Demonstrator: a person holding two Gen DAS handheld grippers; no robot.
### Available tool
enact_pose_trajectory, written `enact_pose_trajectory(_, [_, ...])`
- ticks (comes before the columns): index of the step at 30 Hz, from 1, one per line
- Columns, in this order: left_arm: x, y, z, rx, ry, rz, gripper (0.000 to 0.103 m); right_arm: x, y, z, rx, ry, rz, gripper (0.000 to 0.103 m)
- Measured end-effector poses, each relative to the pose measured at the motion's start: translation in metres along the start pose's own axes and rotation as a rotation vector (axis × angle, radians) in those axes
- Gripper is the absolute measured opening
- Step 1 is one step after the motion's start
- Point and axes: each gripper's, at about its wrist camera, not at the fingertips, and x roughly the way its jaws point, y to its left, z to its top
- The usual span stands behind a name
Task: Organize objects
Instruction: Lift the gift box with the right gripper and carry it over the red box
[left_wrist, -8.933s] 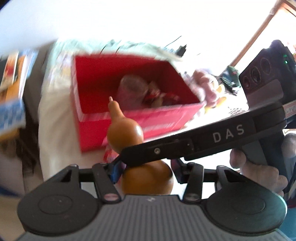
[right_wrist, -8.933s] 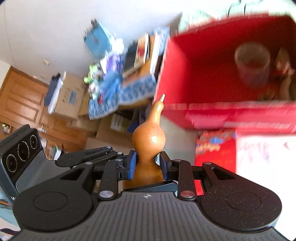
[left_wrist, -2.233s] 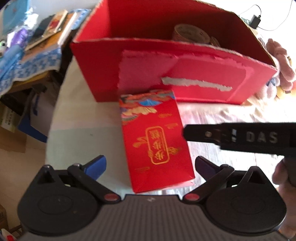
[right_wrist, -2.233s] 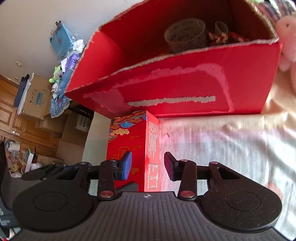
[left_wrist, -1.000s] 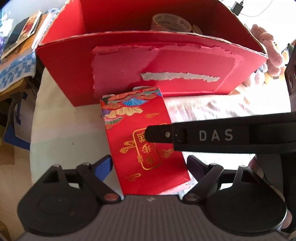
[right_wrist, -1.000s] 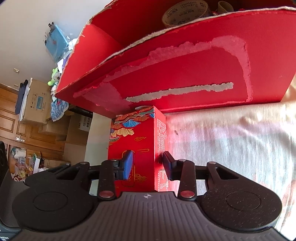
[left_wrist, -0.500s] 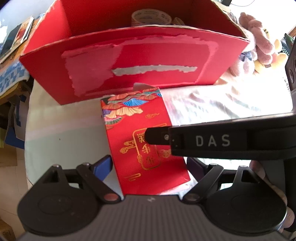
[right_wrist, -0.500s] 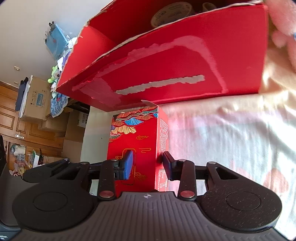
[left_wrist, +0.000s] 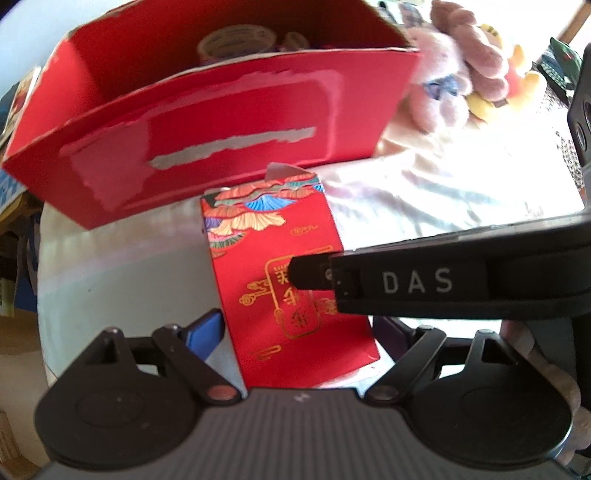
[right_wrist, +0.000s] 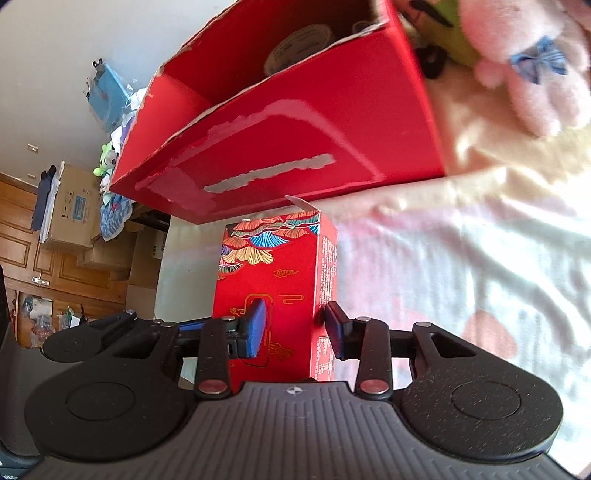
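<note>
We have the small red carton (right_wrist: 277, 288) between the pads of the right gripper (right_wrist: 295, 328): the blue pads sit against its two opposite faces near the lower half, closed onto it, so the grip is taken across the narrow width, where the jaw span fits. The carton stands on the cloth-covered table (right_wrist: 461, 258), just in front of the large open red box (right_wrist: 288, 147), not yet inside it. The left gripper (left_wrist: 295, 332) is spread wide and holds nothing; its pads flank the same carton (left_wrist: 280, 280) on either side without touching it, which we judge to be a guarding position that steadies the carton against tipping. The right gripper's finger (left_wrist: 406, 284) crosses in front of the carton in the left wrist view. A tape roll (left_wrist: 236, 40) already lies inside the box, and a pink plush toy (left_wrist: 454, 74) lies beside its right end. We judge the box to be the carton's destination, so the lift must clear its front wall.
</note>
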Motion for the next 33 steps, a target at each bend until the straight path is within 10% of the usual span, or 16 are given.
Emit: enact_pose_trajectory(33, [-0.069,-0.133,0.071,0.309,-0.237,-0.077,0.081,-0.155,-0.059,0.008,0.086,-0.360,-0.061,0.038])
